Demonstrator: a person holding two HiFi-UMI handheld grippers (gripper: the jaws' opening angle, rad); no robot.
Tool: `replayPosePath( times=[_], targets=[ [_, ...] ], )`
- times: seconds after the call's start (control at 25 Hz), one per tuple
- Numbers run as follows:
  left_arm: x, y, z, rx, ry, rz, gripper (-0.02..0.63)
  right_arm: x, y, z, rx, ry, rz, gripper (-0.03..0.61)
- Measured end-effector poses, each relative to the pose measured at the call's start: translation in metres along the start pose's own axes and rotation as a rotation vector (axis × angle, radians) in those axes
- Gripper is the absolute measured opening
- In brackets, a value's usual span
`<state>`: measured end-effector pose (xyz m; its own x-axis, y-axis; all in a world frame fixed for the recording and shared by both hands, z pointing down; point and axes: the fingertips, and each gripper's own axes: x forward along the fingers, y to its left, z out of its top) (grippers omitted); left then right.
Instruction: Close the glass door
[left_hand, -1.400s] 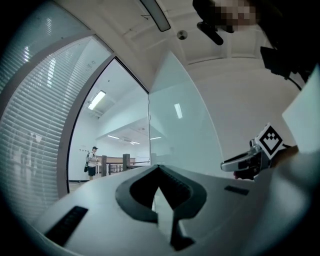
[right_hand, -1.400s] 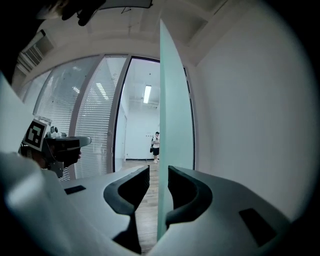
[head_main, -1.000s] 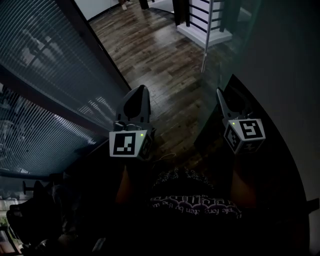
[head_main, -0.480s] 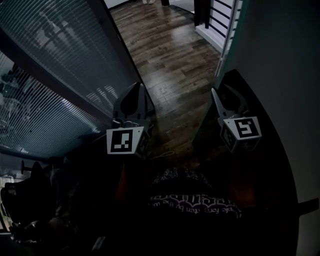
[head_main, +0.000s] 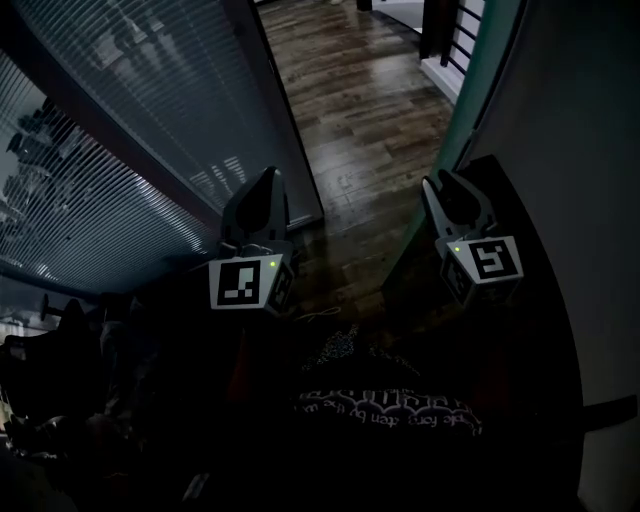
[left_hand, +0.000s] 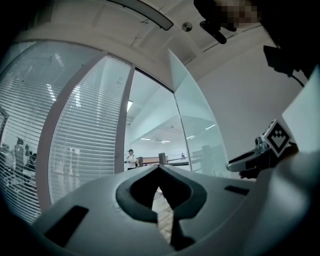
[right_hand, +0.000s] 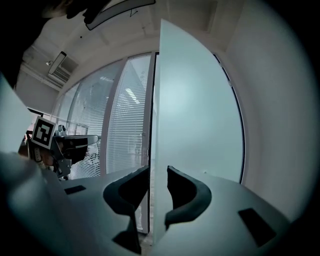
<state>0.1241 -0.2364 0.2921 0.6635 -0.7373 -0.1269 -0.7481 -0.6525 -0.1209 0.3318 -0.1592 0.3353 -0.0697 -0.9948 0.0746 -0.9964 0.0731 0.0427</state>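
The glass door (head_main: 482, 85) is a frosted, teal-edged panel standing at the right, swung away from its dark frame post (head_main: 285, 110). It also fills the right gripper view (right_hand: 200, 110) and shows in the left gripper view (left_hand: 192, 125). My right gripper (head_main: 443, 180) is at the door's free edge. In its own view the right gripper (right_hand: 158, 169) is open a little, with the door's edge running through the narrow gap; I cannot tell whether the jaws touch it. My left gripper (head_main: 265, 172) hangs shut and empty in the doorway, its tips together (left_hand: 159, 167).
A glass wall with slatted blinds (head_main: 130, 130) runs along the left. Dark wooden floor (head_main: 370, 110) stretches beyond the doorway to a white railing (head_main: 455, 40). A person (left_hand: 131, 159) stands far off past the opening. A plain wall (head_main: 580, 150) is at the right.
The view has moved forward. The frame post and the door's edge are nearer, and the right gripper is closer to the door's edge. Both grippers keep their jaw widths.
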Motion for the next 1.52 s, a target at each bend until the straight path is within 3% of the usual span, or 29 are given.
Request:
replayPosePath(
  times=[1.0,1.52],
  targets=[
    [0.068,0.107,-0.004,0.004,-0.035,0.021,0.002,0.136,0.048,0.019,-0.04,0.02,0.085,0.1],
    [0.074,0.162,-0.018,0.01,0.003,0.119,0.002,0.205,0.064,0.027,-0.051,0.005,0.157,0.1]
  ],
)
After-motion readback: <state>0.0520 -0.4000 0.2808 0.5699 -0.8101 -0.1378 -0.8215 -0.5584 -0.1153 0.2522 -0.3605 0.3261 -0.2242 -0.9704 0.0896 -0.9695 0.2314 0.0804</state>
